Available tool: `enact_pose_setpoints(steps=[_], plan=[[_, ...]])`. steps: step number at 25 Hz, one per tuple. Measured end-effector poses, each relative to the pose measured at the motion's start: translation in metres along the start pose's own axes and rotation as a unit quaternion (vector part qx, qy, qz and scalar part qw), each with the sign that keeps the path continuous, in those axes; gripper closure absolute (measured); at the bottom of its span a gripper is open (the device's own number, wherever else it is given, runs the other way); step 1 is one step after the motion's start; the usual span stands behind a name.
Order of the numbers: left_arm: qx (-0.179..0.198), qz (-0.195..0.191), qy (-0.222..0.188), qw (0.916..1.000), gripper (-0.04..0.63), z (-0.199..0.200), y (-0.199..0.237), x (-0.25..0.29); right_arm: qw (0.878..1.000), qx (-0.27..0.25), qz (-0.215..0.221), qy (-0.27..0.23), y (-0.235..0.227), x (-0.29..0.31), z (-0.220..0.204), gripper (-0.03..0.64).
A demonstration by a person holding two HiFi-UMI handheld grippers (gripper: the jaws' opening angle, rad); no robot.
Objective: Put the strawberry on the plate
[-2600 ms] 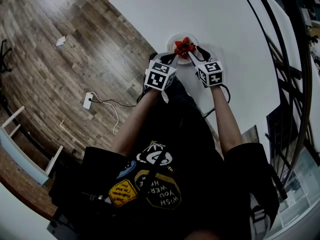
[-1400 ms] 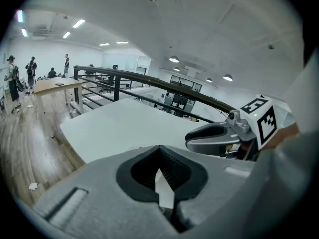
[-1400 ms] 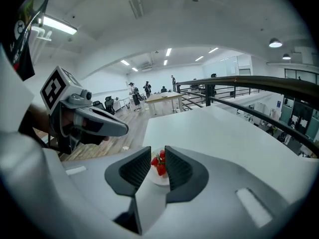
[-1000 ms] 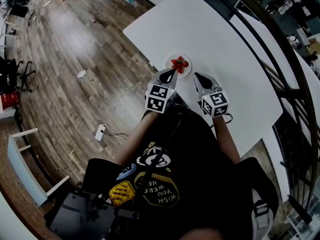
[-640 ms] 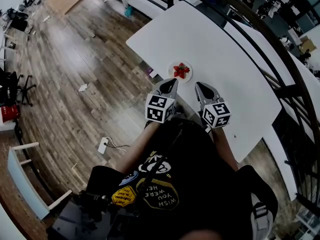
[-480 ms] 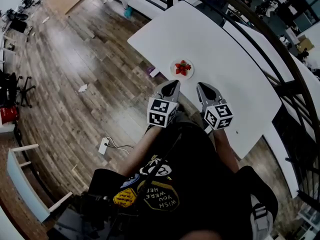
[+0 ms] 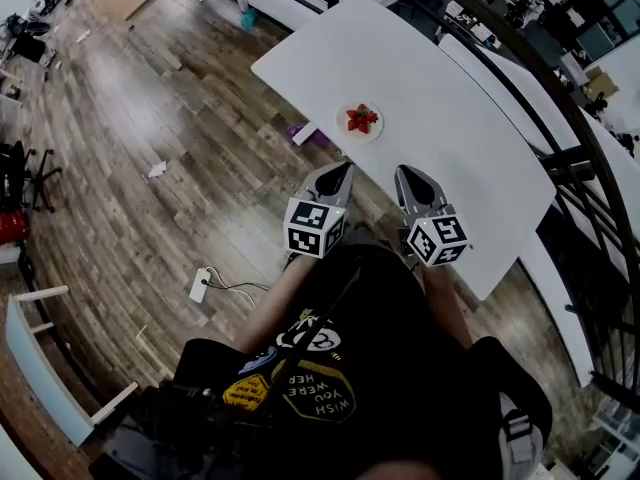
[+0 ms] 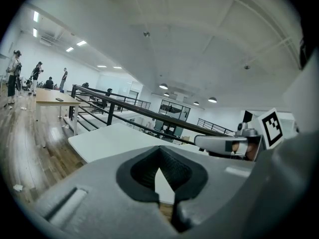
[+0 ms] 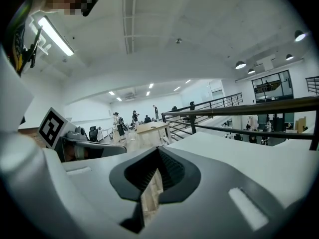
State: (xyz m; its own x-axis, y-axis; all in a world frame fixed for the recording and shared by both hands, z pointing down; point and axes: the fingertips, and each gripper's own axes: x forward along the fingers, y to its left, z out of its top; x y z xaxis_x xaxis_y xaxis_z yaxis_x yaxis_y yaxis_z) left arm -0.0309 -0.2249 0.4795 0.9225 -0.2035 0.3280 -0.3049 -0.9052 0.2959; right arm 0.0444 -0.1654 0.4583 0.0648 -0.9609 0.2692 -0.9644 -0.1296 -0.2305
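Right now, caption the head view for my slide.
Strawberry on the plate on the white table; left claw and right claw, both shut and empty, hover short of it.

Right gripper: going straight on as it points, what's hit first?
For the right gripper, probably bare white table, passing just right of the plate with the strawberry; depth is unclear in the head view.

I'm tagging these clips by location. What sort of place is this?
Probably an open-plan office or lab: a long white table beside a black metal railing, a brown wood-plank floor, and people standing by a wooden desk in the distance.
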Motion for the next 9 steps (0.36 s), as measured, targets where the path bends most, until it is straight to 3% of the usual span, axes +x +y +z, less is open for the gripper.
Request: enact_pose_setpoints(steps=[9], plan=[[0.008,-0.019,-0.014,0.9997,0.594,0.016,-0.033,0.015,1.0,0.015,0.006,-0.02,-0.015,-0.024,0.017,0.614]])
